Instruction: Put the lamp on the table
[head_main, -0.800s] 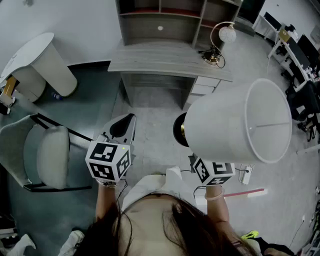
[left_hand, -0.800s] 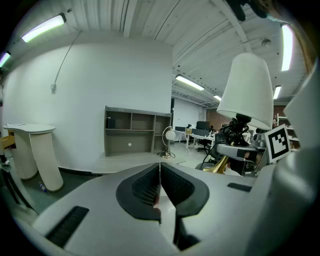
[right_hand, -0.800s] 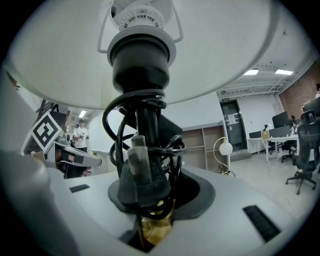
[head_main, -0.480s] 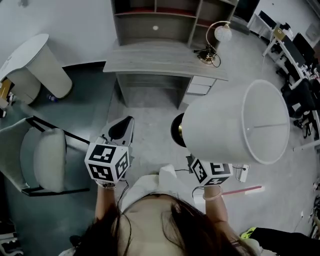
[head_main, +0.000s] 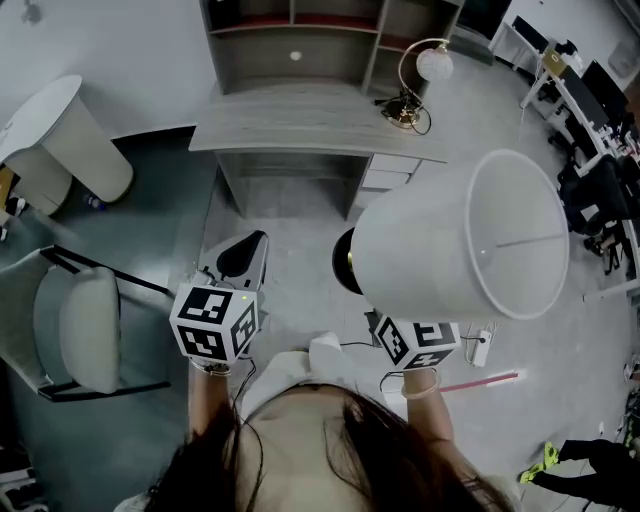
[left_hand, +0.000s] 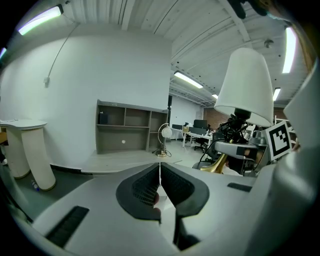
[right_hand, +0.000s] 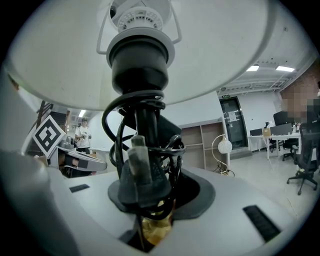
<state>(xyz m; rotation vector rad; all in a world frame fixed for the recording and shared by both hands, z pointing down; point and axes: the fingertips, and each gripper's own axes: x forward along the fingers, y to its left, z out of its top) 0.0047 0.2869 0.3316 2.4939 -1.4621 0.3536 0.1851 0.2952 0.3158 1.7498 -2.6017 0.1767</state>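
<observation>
Currently the right gripper (right_hand: 157, 205) is clamping the lamp (head_main: 455, 235) by its brass stem, just under the black socket. The black cord (right_hand: 114, 120) is looping round the stem, and its plug (right_hand: 140, 172) is sitting right in front of the jaws. The lamp is hanging in the air, its white shade tilting off to the right in the head view, well apart from the counter (head_main: 300, 118).

The left gripper (left_hand: 160, 187) is carrying nothing, jaws pressing together, pointing slightly down toward the floor in front of the counter.

Surroundings:
- One desk lamp (head_main: 415, 85), gold base and globe shade, is occupying the counter's right end.
- One shelf unit (head_main: 300, 30) is standing behind the counter, with drawers (head_main: 385, 175) under its right side.
- One chair (head_main: 80, 330) is sitting left of the person, and one white pedestal table (head_main: 60, 130) beyond it.
- One pink stick (head_main: 480, 381) is lying on the floor at right.
- One bystander (right_hand: 82, 135) is standing far off in the right gripper view.

Count: two lamps, two grippers, one counter.
</observation>
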